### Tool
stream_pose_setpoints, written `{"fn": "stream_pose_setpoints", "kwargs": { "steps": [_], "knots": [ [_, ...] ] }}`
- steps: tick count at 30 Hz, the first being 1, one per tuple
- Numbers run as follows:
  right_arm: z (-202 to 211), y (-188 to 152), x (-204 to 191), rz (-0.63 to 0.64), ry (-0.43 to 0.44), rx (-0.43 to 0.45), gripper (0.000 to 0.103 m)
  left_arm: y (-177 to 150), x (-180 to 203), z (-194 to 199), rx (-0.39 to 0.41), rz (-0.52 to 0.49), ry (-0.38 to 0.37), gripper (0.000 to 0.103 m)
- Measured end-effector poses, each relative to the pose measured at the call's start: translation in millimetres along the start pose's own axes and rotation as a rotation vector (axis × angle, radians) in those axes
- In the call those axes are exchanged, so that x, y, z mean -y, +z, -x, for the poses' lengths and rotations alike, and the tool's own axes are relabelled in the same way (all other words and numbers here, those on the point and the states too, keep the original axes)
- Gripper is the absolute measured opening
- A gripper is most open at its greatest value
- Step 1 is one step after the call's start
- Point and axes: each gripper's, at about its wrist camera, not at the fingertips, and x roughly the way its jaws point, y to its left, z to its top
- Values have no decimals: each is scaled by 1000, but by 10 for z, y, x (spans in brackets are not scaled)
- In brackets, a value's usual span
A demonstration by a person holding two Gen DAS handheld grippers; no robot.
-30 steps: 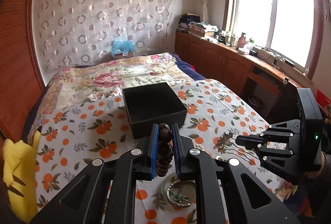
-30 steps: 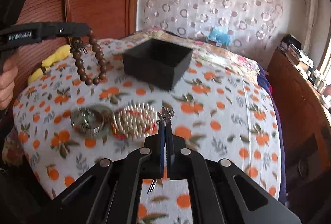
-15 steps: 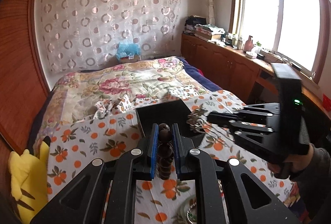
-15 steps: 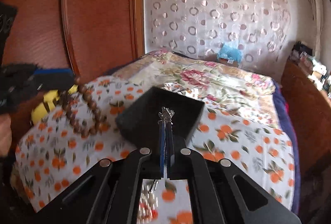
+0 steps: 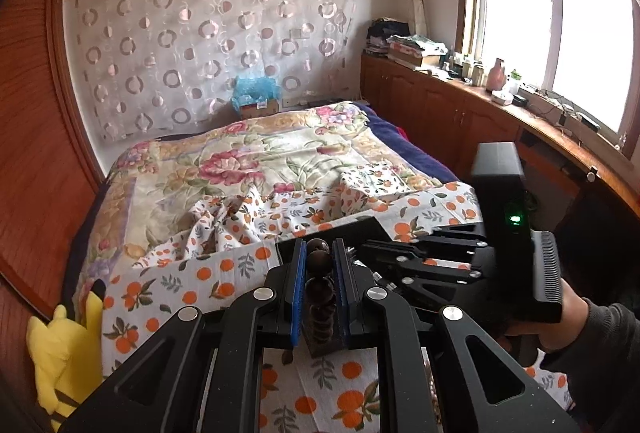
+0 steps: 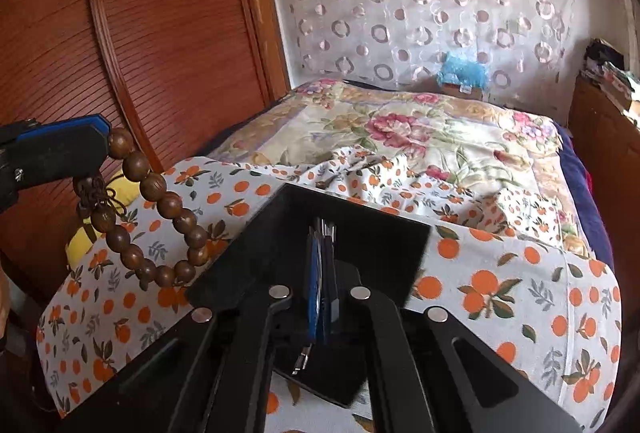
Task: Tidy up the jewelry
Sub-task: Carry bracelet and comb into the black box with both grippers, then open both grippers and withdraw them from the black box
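My left gripper (image 5: 319, 251) is shut on a brown wooden bead bracelet (image 5: 320, 267). In the right wrist view that bracelet (image 6: 160, 217) hangs in a loop from the left gripper (image 6: 102, 133), just left of the black open box (image 6: 256, 233). My right gripper (image 6: 323, 231) points down into the box, its jaws starting to open with a small silver trinket (image 6: 327, 225) still between the pads. From the left wrist view the right gripper (image 5: 362, 253) reaches in from the right over the box (image 5: 328, 231), close beside my left fingertips.
The box sits on an orange-print cloth (image 6: 500, 293) spread over a floral quilt (image 5: 248, 161). A yellow plush toy (image 5: 60, 349) lies at the bed's left edge by the wooden wall panel (image 6: 140, 53). Cabinets (image 5: 440, 113) run under the window. A hand (image 5: 576, 317) holds the right gripper.
Both grippers have moved forward across the cloth to the black box. The right one now sits over its inside with the trinket. The bangles on the cloth have dropped out of view.
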Motion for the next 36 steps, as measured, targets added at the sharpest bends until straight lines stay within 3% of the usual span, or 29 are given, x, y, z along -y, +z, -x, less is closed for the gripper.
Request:
{"fn": "stream_pose_setpoints", "kwargs": {
  "steps": [6, 15, 18, 28, 36],
  "knots": [
    [229, -82, 194, -17, -31, 25, 5, 29, 41, -175, -11, 5, -1, 12],
    [628, -494, 279, 1, -74, 25, 5, -41, 75, -575, -71, 29, 3, 12],
    [694, -630, 226, 22, -91, 24, 5, -101, 85, -609, -79, 40, -5, 20],
    [1040, -1069, 34, -44, -40, 44, 5, -551, 191, -259, -68, 0, 2, 34],
    [1187, -1392, -215, -28, -76, 38, 8, -1002, 263, 51, -67, 10, -40, 39]
  ]
}}
